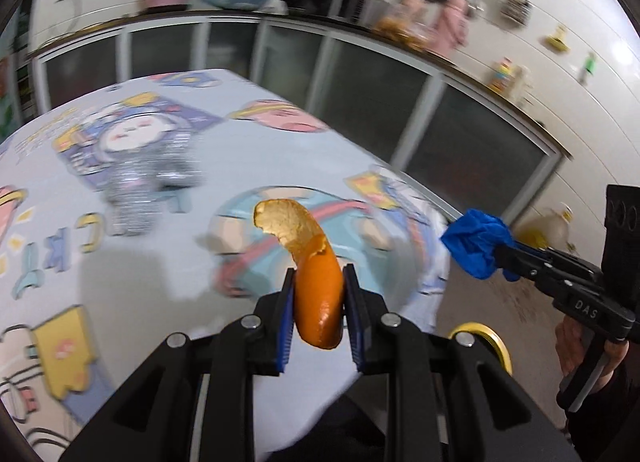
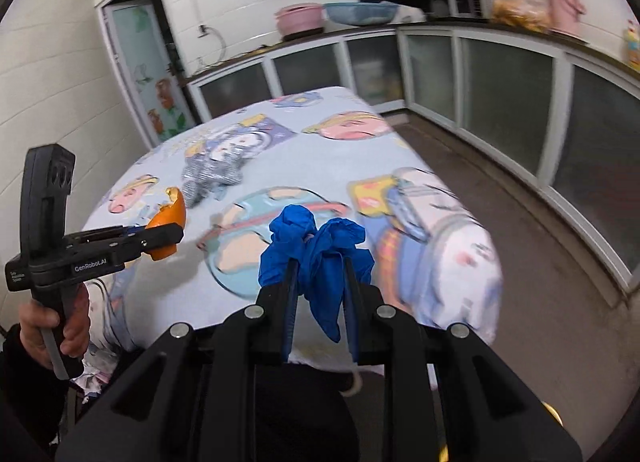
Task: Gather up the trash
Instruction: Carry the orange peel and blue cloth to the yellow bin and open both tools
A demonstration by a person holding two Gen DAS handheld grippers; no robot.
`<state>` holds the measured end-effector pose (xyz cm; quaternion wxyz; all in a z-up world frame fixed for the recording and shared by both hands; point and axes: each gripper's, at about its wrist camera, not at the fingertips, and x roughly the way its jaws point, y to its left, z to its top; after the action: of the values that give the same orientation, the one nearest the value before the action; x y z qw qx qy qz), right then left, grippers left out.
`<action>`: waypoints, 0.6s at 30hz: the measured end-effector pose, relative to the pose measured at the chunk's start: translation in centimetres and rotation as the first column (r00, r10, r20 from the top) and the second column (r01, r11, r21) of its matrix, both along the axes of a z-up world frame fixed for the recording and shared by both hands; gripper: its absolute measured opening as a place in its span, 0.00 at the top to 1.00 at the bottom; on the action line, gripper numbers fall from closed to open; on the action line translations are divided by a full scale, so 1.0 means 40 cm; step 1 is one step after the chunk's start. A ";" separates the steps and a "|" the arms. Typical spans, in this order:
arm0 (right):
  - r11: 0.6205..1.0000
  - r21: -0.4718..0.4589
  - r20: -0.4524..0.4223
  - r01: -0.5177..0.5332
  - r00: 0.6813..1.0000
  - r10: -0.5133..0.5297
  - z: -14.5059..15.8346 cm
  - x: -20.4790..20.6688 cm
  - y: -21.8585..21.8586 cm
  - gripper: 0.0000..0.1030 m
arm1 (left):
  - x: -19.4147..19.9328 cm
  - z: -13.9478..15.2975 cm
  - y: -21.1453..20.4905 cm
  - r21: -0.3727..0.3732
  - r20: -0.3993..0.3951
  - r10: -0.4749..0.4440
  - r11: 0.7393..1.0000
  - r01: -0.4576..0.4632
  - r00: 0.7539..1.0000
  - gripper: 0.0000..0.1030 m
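My left gripper [image 1: 318,276] is shut on a curved orange peel [image 1: 312,274] and holds it above the near part of the cartoon-print tablecloth [image 1: 200,166]. It also shows at the left of the right wrist view [image 2: 170,236] with the peel [image 2: 170,214]. My right gripper [image 2: 320,266] is shut on a crumpled blue glove [image 2: 320,258], held above the table's near edge. It also shows in the left wrist view [image 1: 500,252] with the glove [image 1: 476,246]. A crumpled silver foil wrapper [image 1: 140,182] lies on the cloth farther back, and appears in the right wrist view [image 2: 212,172].
A yellow tape roll [image 1: 486,336] sits low beyond the table's right edge. Dark glass-front cabinets [image 2: 500,102] and a counter with a pink basin [image 2: 300,18] and a blue basin run along the back and right. Bare floor [image 2: 520,262] lies right of the table.
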<state>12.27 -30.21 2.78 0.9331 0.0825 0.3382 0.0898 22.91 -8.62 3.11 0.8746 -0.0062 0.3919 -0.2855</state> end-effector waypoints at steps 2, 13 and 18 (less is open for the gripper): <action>0.999 -0.013 -0.011 0.034 0.999 -0.034 -0.011 -0.035 -0.032 0.81 | -0.028 -0.008 -0.071 0.003 -0.003 -0.064 0.998 0.064 0.998 0.80; 0.949 -0.047 -0.071 0.312 0.947 -0.315 -0.087 -0.291 -0.282 0.81 | -0.179 -0.062 -0.415 0.042 -0.040 -0.372 0.927 0.374 0.927 0.80; 0.908 -0.048 -0.125 0.415 0.900 -0.418 -0.145 -0.379 -0.382 0.81 | -0.253 -0.093 -0.541 0.077 -0.050 -0.481 0.872 0.483 0.876 0.80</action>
<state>-2.89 -45.50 -3.04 0.9069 0.1495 0.3749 -0.1208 12.81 -30.26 -0.61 0.7695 0.1254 0.4059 -0.4768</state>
